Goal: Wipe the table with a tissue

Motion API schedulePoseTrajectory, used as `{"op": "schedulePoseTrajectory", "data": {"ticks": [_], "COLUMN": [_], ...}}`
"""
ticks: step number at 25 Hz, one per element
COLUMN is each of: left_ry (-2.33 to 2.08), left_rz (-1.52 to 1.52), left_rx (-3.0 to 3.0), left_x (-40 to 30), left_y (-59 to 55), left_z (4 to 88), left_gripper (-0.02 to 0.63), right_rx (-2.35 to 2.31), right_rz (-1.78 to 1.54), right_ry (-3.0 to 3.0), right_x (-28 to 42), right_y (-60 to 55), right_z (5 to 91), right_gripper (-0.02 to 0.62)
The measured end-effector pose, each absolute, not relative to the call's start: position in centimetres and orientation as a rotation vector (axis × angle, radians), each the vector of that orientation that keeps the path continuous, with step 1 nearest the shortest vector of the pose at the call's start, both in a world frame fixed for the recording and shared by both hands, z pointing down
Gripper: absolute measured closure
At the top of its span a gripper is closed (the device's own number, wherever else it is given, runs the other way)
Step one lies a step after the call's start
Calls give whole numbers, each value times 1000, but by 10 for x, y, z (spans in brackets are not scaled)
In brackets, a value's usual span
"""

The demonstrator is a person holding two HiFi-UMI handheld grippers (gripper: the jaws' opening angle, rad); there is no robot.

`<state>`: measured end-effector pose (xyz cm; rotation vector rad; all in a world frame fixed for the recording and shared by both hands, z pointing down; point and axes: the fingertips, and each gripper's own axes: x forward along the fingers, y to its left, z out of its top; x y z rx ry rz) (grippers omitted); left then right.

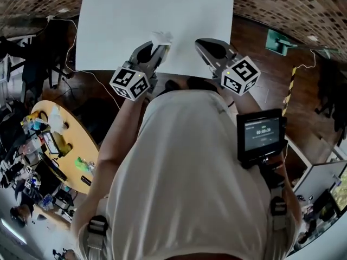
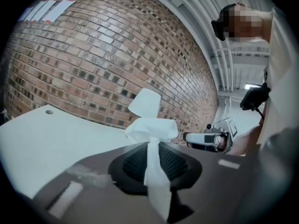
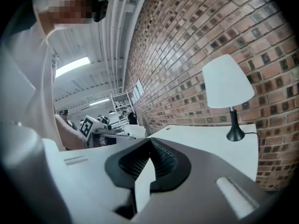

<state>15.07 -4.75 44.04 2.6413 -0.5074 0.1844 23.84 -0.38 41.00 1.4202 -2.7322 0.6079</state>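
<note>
Rough coursed brick wall (image 2: 93,55) stood behind the smooth white rectangular table (image 1: 135,26). A lamp (image 3: 227,80) with a white conical shade stood on the tabletop. Right gripper (image 3: 150,141): ribbed dark pads were pressed together, with nothing between them. Left gripper (image 2: 152,146): pads were clamped on the crumpled white tissue (image 2: 150,125), held over the table's near edge.

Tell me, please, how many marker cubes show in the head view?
2: one marker cube on the left gripper, which holds the tissue; one on the right gripper. None appear hidden.
</note>
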Motion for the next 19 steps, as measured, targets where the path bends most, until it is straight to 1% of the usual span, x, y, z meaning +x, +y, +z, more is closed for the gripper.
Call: {"op": "schedulePoseTrajectory", "data": {"ticks": [5,7,14,19], "left_ry": [-546,-589,-669,-723], "left_rz": [106,82,35,34], "left_rx": [2618,2611,2575,2556], "left_x": [77,58,48,29], "left_y": [-32,-33,-30,-30], "left_z": [440,439,441,442], "left_gripper": [543,543,543,543], "right_rx": [1340,1291,1185,1128], "right_rz": [551,535,508,507], "right_ry": [-2720,-2733,-2750,-2752], "right_x": [170,151,135,120], "right_y": [2,-1,1,6], "right_z": [406,404,400,401], "right_gripper": [589,589,589,589]}}
